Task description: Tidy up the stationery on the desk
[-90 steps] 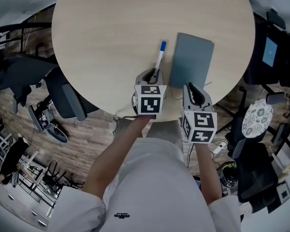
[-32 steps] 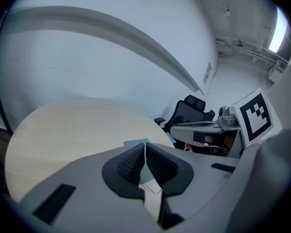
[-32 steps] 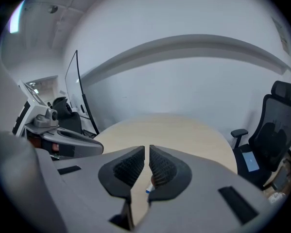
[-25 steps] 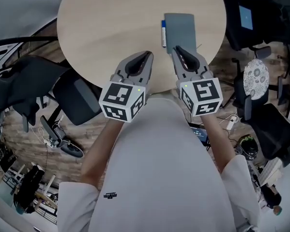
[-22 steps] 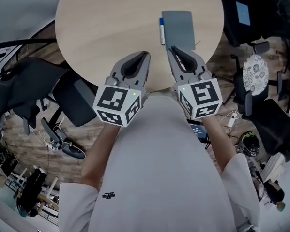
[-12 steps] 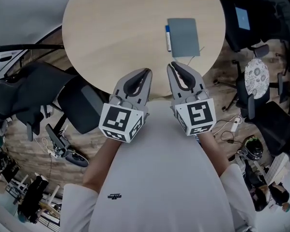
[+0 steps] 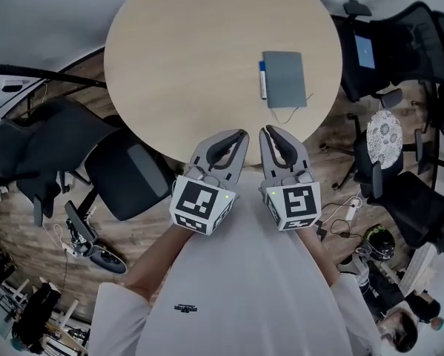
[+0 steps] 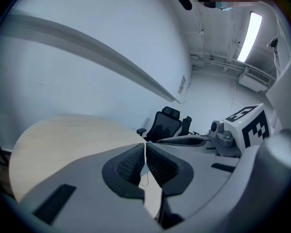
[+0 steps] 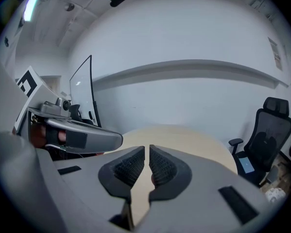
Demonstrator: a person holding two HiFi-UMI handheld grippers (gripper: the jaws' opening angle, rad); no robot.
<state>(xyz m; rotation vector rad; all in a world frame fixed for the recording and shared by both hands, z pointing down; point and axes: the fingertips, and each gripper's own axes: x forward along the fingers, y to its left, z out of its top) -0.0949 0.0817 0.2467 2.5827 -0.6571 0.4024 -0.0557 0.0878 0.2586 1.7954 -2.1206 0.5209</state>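
A grey notebook (image 7: 285,78) lies on the round wooden table (image 7: 192,58), toward its right side. A blue pen (image 7: 262,79) rests along the notebook's left edge, touching it. My left gripper (image 7: 242,134) and my right gripper (image 7: 266,131) hang side by side off the table's near edge, well short of the notebook. Both are shut with nothing between their jaws. In the left gripper view the left gripper (image 8: 145,147) points over the table (image 8: 62,140). In the right gripper view the right gripper (image 9: 147,149) does the same over the table (image 9: 184,137).
Black office chairs stand round the table: one at the left (image 7: 51,162), one at the right (image 7: 392,43). A patterned round stool (image 7: 385,136) and cables lie on the wood floor at the right. A thin cord (image 7: 292,113) trails from the notebook.
Both grippers have drawn back from the notebook to beyond the table's near edge. Earlier the left gripper had pushed the pen over against the notebook's left edge. Both stay shut.
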